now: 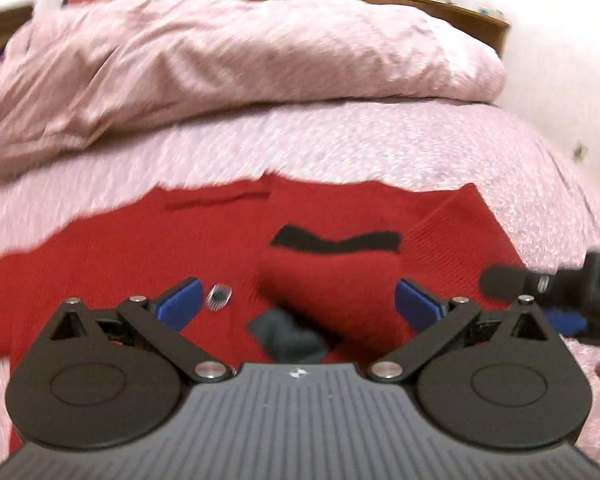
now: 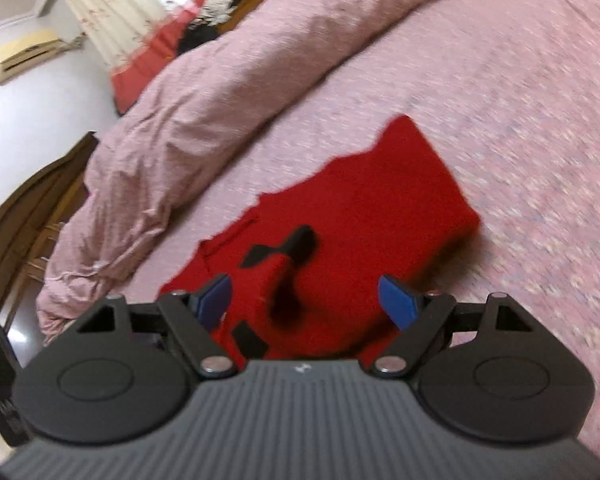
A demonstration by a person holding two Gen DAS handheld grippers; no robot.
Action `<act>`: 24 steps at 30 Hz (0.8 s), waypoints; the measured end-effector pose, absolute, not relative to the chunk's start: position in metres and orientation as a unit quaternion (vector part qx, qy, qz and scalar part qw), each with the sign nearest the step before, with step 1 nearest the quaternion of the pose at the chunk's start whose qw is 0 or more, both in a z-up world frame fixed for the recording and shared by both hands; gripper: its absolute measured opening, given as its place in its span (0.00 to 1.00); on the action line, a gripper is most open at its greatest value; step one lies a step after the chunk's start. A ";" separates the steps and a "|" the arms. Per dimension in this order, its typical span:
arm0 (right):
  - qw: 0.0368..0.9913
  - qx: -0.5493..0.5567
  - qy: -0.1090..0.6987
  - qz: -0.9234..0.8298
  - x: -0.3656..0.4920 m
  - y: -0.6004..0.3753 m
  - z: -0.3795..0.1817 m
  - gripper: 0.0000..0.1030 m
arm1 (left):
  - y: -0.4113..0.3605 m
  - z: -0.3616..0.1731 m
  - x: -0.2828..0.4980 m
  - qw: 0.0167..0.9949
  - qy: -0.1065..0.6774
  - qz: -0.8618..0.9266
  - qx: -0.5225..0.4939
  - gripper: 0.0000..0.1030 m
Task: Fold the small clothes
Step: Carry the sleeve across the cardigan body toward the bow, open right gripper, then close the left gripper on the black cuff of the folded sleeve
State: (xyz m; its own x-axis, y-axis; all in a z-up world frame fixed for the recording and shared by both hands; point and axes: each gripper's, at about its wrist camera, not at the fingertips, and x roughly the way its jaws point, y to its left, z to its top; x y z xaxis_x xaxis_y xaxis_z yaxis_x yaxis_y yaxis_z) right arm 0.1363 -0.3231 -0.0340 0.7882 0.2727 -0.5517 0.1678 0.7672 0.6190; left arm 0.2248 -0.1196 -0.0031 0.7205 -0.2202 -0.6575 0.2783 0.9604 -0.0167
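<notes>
A small red knit garment [image 1: 204, 248] with black trim [image 1: 336, 240] lies spread on the pink bedsheet, a folded flap [image 1: 332, 280] raised in its middle. My left gripper [image 1: 298, 306] hovers over it, blue pads wide apart, nothing pressed between them. The right gripper's body [image 1: 572, 292] enters that view at the right edge. In the right wrist view the same garment [image 2: 380, 200] lies partly folded, and my right gripper [image 2: 308, 302] stands open above its near edge, holding nothing.
A rumpled pink duvet [image 1: 220, 68] is piled behind the garment, with a wooden headboard [image 1: 420, 0] beyond. Bare pink sheet [image 2: 520, 120] stretches to the right. A curtain and a wall air conditioner [image 2: 20, 56] are far off.
</notes>
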 end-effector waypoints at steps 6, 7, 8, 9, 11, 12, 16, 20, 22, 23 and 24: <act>0.879 0.343 0.332 -0.007 0.129 -0.333 -0.050 0.81 | -0.163 -0.015 0.242 0.920 0.358 -0.135 0.086 1.00; 0.880 0.342 0.330 -0.011 0.128 -0.335 -0.051 0.81 | -0.166 -0.019 0.242 0.918 0.360 -0.137 0.090 1.00; 0.879 0.343 0.329 -0.015 0.128 -0.337 -0.052 0.81 | -0.170 -0.022 0.246 0.917 0.362 -0.138 0.096 1.00; 0.878 0.346 0.330 -0.018 0.126 -0.340 -0.054 0.81 | -0.174 -0.024 0.249 0.916 0.362 -0.139 0.100 1.00; 0.875 0.349 0.334 -0.028 0.127 -0.344 -0.059 0.81 | -0.180 -0.029 0.252 0.914 0.364 -0.139 0.110 0.99; 0.874 0.350 0.336 -0.032 0.127 -0.346 -0.061 0.81 | -0.183 -0.032 0.254 0.913 0.365 -0.140 0.116 0.99; 0.869 0.359 0.339 -0.044 0.126 -0.351 -0.067 0.81 | -0.192 -0.044 0.264 0.909 0.370 -0.132 0.136 0.96; 0.865 0.368 0.339 -0.042 0.126 -0.355 -0.070 0.81 | -0.194 -0.051 0.272 0.908 0.373 -0.119 0.150 0.85; 0.864 0.372 0.337 -0.040 0.127 -0.355 -0.070 0.81 | -0.191 -0.052 0.272 0.910 0.371 -0.120 0.140 0.74; 0.865 0.372 0.336 -0.039 0.127 -0.355 -0.069 0.81 | -0.188 -0.052 0.272 0.911 0.370 -0.126 0.130 0.65; 0.865 0.371 0.335 -0.038 0.128 -0.355 -0.068 0.81 | -0.184 -0.051 0.272 0.912 0.370 -0.134 0.115 0.56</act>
